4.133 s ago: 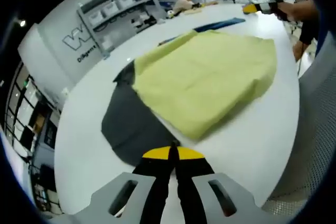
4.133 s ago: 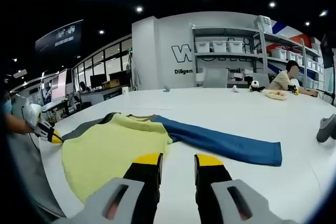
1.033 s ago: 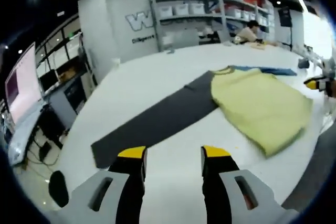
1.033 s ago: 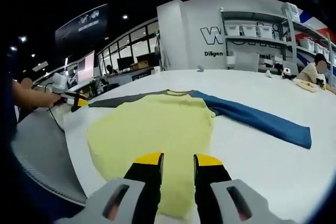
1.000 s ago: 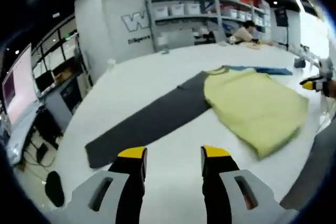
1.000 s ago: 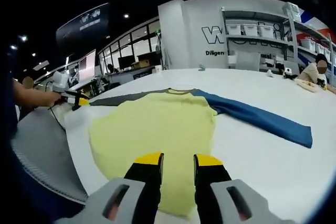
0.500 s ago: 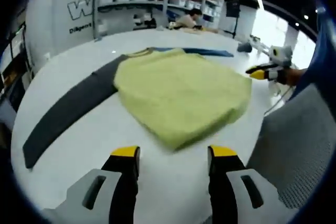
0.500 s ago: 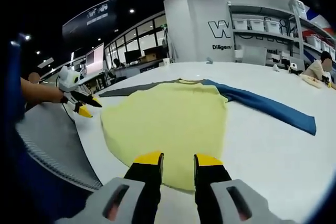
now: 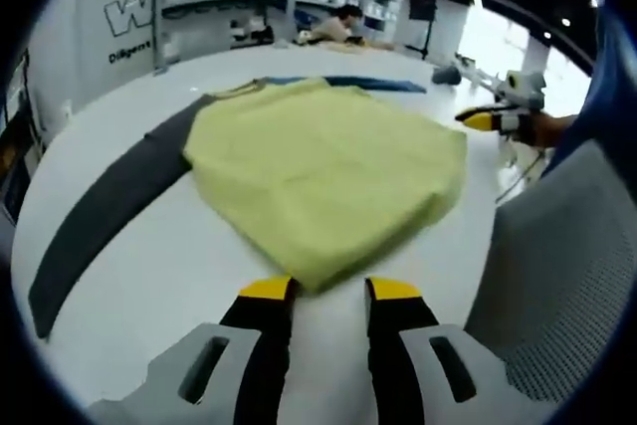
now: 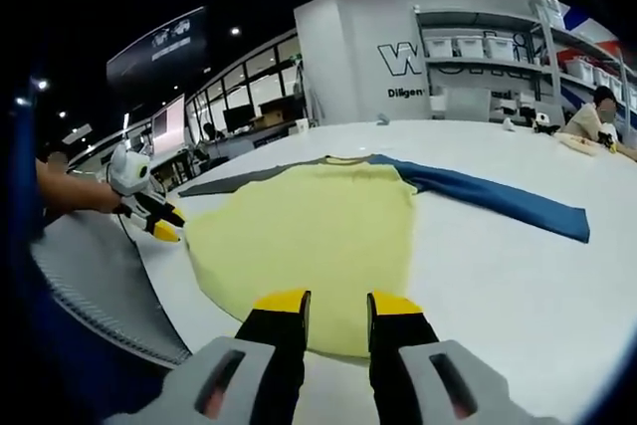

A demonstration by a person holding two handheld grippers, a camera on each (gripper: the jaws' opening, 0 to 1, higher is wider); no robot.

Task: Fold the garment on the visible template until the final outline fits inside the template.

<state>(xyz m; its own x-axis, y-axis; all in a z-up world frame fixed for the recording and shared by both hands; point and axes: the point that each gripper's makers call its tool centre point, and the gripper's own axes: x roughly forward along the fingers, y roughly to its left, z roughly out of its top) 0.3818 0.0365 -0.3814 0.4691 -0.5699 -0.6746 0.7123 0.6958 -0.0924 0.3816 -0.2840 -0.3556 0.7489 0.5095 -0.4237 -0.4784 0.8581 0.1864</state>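
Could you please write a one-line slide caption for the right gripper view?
Open right tongs at the hem of a yellow shirt spread on the white table, blue sleeve outstretched.

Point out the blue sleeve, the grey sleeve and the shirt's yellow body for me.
blue sleeve [image 10: 498, 198], right gripper view, middle of the sleeve.
grey sleeve [image 9: 105, 206], left gripper view, middle of the sleeve.
yellow body [image 9: 318, 166], left gripper view, centre of the torso panel.
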